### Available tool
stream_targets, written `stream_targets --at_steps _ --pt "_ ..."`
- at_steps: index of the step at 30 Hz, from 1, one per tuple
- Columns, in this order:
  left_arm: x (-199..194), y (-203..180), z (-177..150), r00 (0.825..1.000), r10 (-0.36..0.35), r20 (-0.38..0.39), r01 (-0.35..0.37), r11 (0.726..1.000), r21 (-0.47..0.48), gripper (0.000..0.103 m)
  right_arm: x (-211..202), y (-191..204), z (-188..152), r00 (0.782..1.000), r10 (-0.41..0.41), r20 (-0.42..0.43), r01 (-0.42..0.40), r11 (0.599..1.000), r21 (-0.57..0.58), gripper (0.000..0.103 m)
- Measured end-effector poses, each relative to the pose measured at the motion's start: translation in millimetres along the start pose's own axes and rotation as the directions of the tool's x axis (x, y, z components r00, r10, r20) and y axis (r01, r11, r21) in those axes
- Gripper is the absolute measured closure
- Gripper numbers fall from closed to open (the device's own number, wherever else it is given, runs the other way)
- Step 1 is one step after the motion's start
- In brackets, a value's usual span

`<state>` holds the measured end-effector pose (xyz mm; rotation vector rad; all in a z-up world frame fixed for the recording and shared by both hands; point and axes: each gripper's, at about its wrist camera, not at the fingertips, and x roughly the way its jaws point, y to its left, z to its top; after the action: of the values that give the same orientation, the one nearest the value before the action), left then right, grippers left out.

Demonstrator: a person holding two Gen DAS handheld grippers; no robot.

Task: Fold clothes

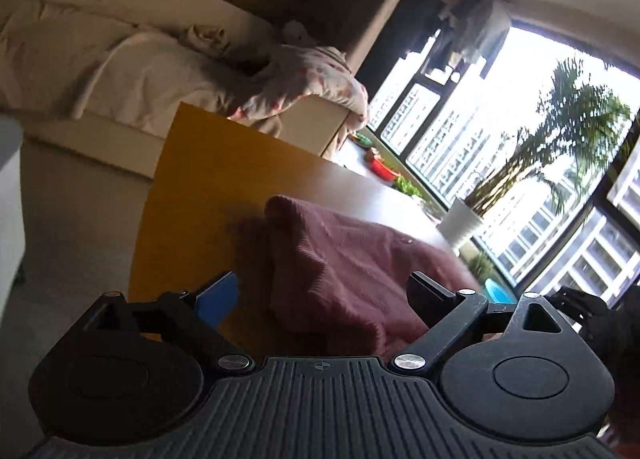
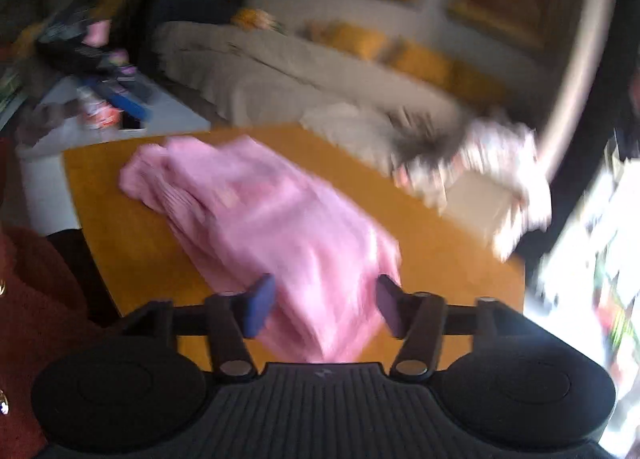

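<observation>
Lying on the yellow worktop [image 2: 120, 251], the pink garment [image 2: 272, 219] was bundled into a rough oblong, and both grippers stood behind its near end with nothing held. The left gripper [image 1: 324, 295] had its jaws spread very wide, the blue pad [image 1: 218, 301] out over bare worktop and the cloth's near edge in the gap without touching either finger. The right gripper [image 2: 326, 307] was open about halfway, its pads flanking the garment's near corner but, as far as the blur allowed, not pressing on it.

In the right wrist view the garment's long axis ran from just ahead of the fingers away to the upper left, so the far end lay well apart from both grippers and the near end was the easy reach. Neither hand looked clearly nearer.

The right wrist picture was badly smeared, so folds, sleeves and hems could not be told. The left view cut off the cloth's near right side behind the gripper body. A sofa [image 1: 120, 71] with other laundry [image 1: 312, 79] sat beyond.
</observation>
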<state>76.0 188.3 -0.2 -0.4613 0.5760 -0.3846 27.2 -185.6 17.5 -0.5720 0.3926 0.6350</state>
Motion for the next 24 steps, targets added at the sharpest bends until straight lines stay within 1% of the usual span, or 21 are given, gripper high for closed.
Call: stream_targets --at_steps 1,3,5,8,10,11,13,14,15,16,17,19,21,22,23,24 --pt "3.6 -5.3 0.0 1.0 0.001 -0.006 -0.001 1.0 0.01 0.007 4.9 10.2 11.3 1.0 0.008 0.019 -0.007 0.997 -0.074 0.04" --pt "8.1 -17.2 -2.2 1.0 0.012 -0.014 -0.011 0.999 0.043 0.007 14.6 30.6 33.8 0.998 0.029 0.054 -0.016 0.975 -0.22 0.038" --pt "11.7 -25.5 -3.1 1.0 0.016 -0.016 -0.015 0.998 0.068 0.006 41.1 59.5 52.8 0.994 0.098 0.043 -0.078 0.94 -0.332 0.037" --pt "8.2 -28.0 -4.4 1.0 -0.014 0.011 0.014 0.998 0.055 0.005 83.9 88.6 68.3 0.992 0.125 0.008 -0.11 0.901 -0.421 0.037" --pt "4.1 -26.9 -5.3 0.999 -0.035 0.037 0.034 0.999 0.036 0.005 115.0 97.7 71.5 0.993 0.115 -0.028 -0.116 0.892 -0.437 0.037" --pt "1.2 -24.1 -5.7 0.998 -0.039 0.05 0.038 0.999 0.022 0.004 127.2 96.6 72.4 0.992 0.116 -0.047 -0.125 0.899 -0.421 0.041" --pt "-5.0 -16.9 -6.5 0.996 -0.045 0.074 0.046 0.999 -0.008 0.004 142.0 77.7 78.4 0.98 0.183 -0.073 -0.196 0.944 -0.265 0.082" --pt "-8.1 -12.2 -7.4 0.995 -0.045 0.083 0.048 0.999 -0.024 0.004 142.3 61.8 82.6 0.977 0.205 -0.063 -0.212 0.966 -0.149 0.089" --pt "-11.3 -6.8 -8.5 0.995 -0.044 0.092 0.048 0.998 -0.04 0.004 137.7 42.0 85.3 0.978 0.206 -0.022 -0.207 0.978 -0.037 0.091" --pt "-13.4 -1.5 -9.2 0.994 -0.046 0.099 0.052 0.997 -0.059 0.004 132.8 22.0 88.0 0.979 0.202 0.021 -0.203 0.976 0.076 0.092" --pt "-14.0 3.1 -9.6 0.993 -0.05 0.105 0.058 0.995 -0.082 0.004 127.9 2.0 90.6 0.979 0.192 0.062 -0.2 0.962 0.187 0.092" --pt "-12.1 11.9 -10.1 0.992 -0.058 0.108 0.071 0.989 -0.129 0.004 117.5 -29.0 93.3 0.979 0.153 0.136 -0.19 0.928 0.321 0.093" --pt "-7.1 16.3 -10.3 0.993 -0.059 0.104 0.076 0.983 -0.168 0.004 110.4 -34.3 98.5 0.981 0.085 0.173 -0.136 0.943 0.305 0.092" --pt "-4.5 17.2 -10.1 0.993 -0.059 0.101 0.077 0.98 -0.182 0.004 111.3 -19.6 101.6 0.985 0.007 0.171 -0.039 0.982 0.186 0.092" --pt "-2.2 17.2 -9.9 0.993 -0.056 0.101 0.075 0.979 -0.192 0.004 112.4 -3.8 104.7 0.981 -0.074 0.177 0.065 0.996 0.056 0.092" --pt "-0.1 16.6 -9.8 0.993 -0.051 0.103 0.071 0.977 -0.199 0.004 121.4 22.7 101.6 0.971 -0.153 0.182 0.175 0.978 -0.116 0.092"
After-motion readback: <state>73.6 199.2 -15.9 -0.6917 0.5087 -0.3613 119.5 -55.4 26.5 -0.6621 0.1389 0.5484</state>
